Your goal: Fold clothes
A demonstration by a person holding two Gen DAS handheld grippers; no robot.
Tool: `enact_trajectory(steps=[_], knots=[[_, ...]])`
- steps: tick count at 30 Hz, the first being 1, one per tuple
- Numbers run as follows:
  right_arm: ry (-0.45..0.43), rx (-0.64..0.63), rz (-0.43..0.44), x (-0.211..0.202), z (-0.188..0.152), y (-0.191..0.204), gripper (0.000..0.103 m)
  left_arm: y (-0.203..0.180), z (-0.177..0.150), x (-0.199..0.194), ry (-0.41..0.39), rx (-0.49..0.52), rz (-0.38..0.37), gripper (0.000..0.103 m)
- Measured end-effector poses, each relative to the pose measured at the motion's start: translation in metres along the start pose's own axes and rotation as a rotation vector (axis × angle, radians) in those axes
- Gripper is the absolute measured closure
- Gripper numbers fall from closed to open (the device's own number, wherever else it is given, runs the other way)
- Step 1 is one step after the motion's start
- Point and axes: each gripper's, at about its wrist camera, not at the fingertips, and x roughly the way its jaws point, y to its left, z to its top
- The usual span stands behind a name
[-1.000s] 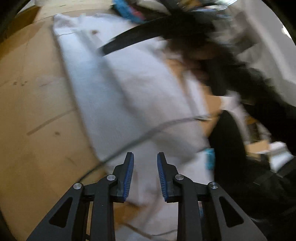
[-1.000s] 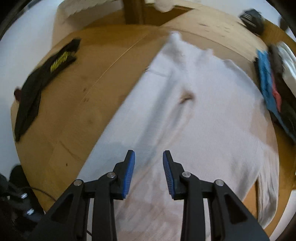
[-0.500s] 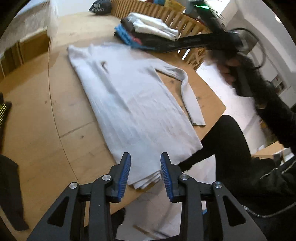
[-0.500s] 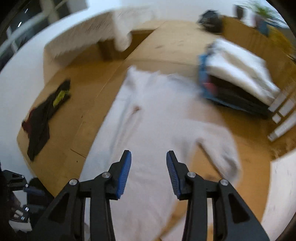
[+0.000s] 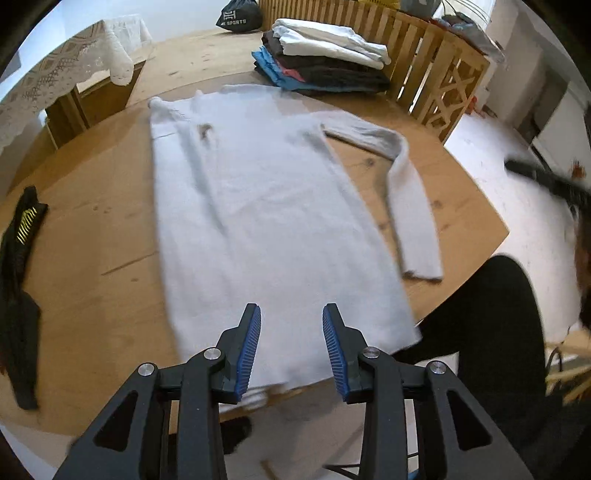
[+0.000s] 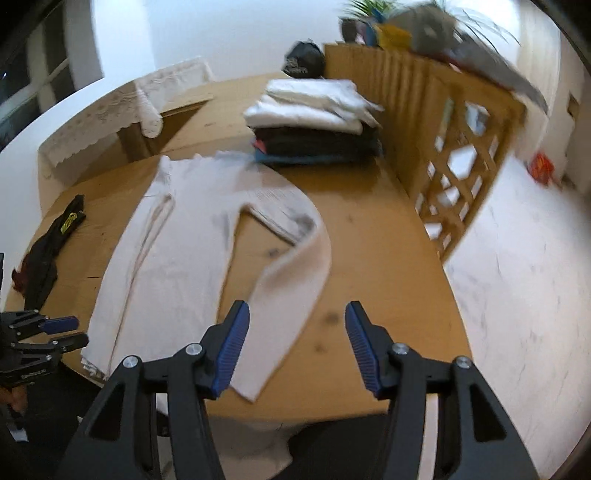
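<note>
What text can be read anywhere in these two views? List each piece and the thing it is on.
"SPORTS", below a white logo: on the dark drawstring bag at the far end of the wooden table; letters before it are unclear.
Yellow print on the black garment at the table's left edge: stripes or letters, too blurred to read.
White print on the same bag in the right wrist view: blurred, unreadable.

Motion-blurred right hand-held gripper (image 5: 546, 181) at the frame edge (jaw state unreadable), sweater (image 5: 266, 221) hem smeared.
</note>
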Motion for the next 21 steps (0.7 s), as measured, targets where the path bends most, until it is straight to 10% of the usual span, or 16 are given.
enact_trajectory(steps=[15, 21], knots=[[0.087, 0.048, -0.011, 0.024, -0.004, -0.053, 0.049, -0.104, 0.033, 0.072, 0.085, 0.187, -0.073, 0.059], [0.089, 0.051, 0.000, 0.024, -0.002, -0.074, 0.049, -0.131, 0.054, 0.129, 0.140, 0.296, 0.021, 0.060]])
